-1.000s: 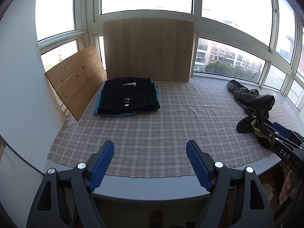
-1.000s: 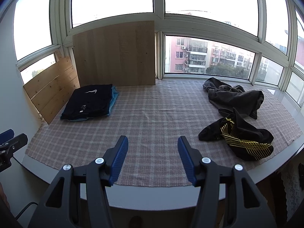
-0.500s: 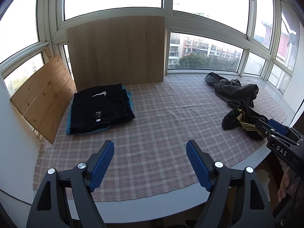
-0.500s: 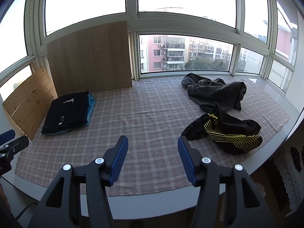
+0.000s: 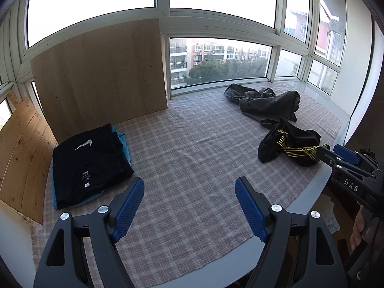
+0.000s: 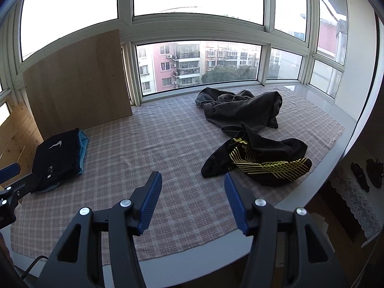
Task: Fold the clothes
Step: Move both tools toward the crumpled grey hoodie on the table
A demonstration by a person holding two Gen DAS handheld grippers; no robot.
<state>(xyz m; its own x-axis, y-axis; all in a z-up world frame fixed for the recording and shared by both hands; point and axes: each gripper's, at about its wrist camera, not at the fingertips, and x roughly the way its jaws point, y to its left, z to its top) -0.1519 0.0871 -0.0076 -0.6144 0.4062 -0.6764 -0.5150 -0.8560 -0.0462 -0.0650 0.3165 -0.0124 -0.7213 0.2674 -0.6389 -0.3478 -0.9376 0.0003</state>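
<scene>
- Left wrist view: your left gripper (image 5: 189, 193) hangs wide open over the checked cloth (image 5: 192, 148), holding nothing. The right gripper (image 5: 345, 158) pokes in at the right edge, cut off, so its opening can't be read here. The folded black shirt (image 5: 88, 160) hides most of a blue garment (image 5: 121, 141) beneath it. Since a second ago this view has swung right, and the grey garment (image 5: 266, 103) now shows in full.
- Right wrist view: your right gripper (image 6: 192, 186) gapes empty, just short of the black-and-yellow garment (image 6: 259, 160), which overlaps the grey one's near edge. That crumpled garment has drawn closer.
</scene>
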